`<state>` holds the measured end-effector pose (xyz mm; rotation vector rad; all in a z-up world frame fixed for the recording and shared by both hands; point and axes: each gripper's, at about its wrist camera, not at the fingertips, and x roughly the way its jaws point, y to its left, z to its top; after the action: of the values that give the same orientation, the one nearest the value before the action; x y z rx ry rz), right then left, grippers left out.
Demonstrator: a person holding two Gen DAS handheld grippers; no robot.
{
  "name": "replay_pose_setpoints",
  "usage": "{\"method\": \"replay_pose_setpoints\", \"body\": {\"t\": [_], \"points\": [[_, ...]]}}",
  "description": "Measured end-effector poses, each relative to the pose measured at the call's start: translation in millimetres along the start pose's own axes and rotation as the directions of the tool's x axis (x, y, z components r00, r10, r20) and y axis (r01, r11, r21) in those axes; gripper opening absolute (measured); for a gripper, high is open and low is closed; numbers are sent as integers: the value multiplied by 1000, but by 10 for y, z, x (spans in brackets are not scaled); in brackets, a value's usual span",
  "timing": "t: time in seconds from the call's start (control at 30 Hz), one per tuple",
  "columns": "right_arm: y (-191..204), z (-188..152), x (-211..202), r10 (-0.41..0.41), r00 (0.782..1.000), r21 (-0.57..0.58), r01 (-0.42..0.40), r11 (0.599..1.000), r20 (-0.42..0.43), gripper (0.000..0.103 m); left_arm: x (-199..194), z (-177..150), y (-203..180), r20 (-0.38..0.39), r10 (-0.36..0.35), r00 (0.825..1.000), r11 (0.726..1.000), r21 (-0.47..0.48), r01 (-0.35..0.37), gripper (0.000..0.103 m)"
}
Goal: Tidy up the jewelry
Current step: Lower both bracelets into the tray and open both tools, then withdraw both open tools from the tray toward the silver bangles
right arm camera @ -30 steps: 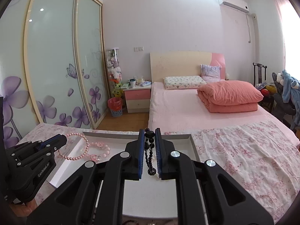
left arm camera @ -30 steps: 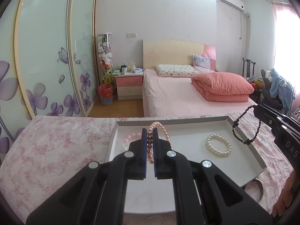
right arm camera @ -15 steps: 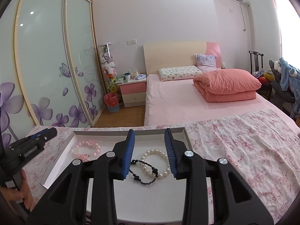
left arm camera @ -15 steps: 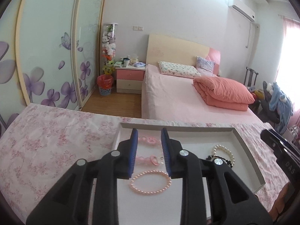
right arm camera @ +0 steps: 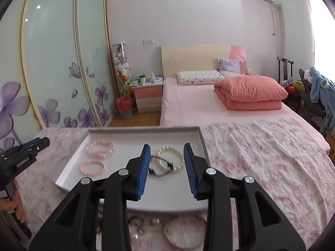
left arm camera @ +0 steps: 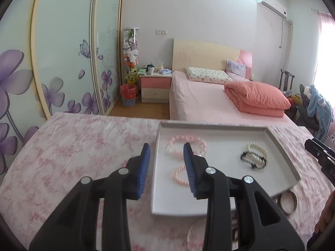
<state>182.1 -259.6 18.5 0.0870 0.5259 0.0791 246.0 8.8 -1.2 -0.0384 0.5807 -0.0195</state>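
Observation:
A grey tray (left arm camera: 290, 159) (right arm camera: 69, 167) lies on the floral cloth. In it are a chunky pink bead bracelet (left arm camera: 186, 141) (right arm camera: 101, 146), a small pink pearl bracelet (left arm camera: 180, 175) (right arm camera: 92, 167), a white pearl bracelet (left arm camera: 258, 152) (right arm camera: 169, 156) and a black bead bracelet (left arm camera: 252, 162) (right arm camera: 160, 168) across it. My left gripper (left arm camera: 166, 168) is open and empty over the tray's left rim. My right gripper (right arm camera: 166, 168) is open and empty above the black and white bracelets.
More loose jewelry lies on the cloth near the tray's front edge: a bangle (left arm camera: 287, 202), a ring-shaped bangle (right arm camera: 184, 230) and small metal pieces (right arm camera: 138, 223). A bed (right arm camera: 209, 104) stands beyond the table, wardrobe doors (left arm camera: 62, 62) to the left.
Both grippers opened and let go: the pink pearl bracelet and the black bead bracelet now lie in the tray. Both grippers then drew back, the left one shifting left.

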Motion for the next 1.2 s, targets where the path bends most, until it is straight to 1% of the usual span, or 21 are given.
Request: {"method": "replay_pose_setpoints", "body": {"t": [0.13,0.2,0.27,0.33,0.4,0.47,0.5,0.57,0.7,0.87,1.07,1.2], "points": [[-87,-218,-61,-12,996,-18,10,1000,-88,39,-186,-232,73,-32,-4,999,999,33,5,44],[-149,-345,-67,-16,990,-19,14,1000,-139,40,-254,-349,116,-53,-5,999,999,43,7,48],[-217,-489,-49,-22,980,-11,20,1000,-200,42,-290,-458,167,-85,1,996,999,49,3,52],[-259,-592,-18,-18,968,1,19,1000,-251,48,-312,-541,216,-112,4,994,999,48,1,60],[-282,-675,9,-16,959,10,20,1000,-282,52,-319,-612,246,-135,9,991,999,43,-3,65],[-278,-746,50,-19,950,12,24,1000,-312,58,-311,-662,274,-160,8,987,999,35,-2,68],[-290,-804,51,-16,947,13,21,1000,-322,63,-304,-675,284,-167,6,986,999,32,-1,70],[-263,-834,112,-12,937,13,18,1000,-348,66,-298,-704,298,-181,2,983,1000,25,2,72],[-174,-857,209,-33,928,-10,32,999,-371,71,-300,-748,299,-190,1,982,999,32,6,77],[-148,-853,323,-70,921,-22,67,998,-382,71,-287,-768,258,-198,0,980,999,47,9,79],[-160,-815,398,-92,921,-19,92,996,-378,71,-243,-797,254,-213,3,977,999,50,8,80],[-155,-825,390,-99,925,-26,96,995,-368,68,-221,-801,239,-221,-2,975,999,50,13,80]]}}
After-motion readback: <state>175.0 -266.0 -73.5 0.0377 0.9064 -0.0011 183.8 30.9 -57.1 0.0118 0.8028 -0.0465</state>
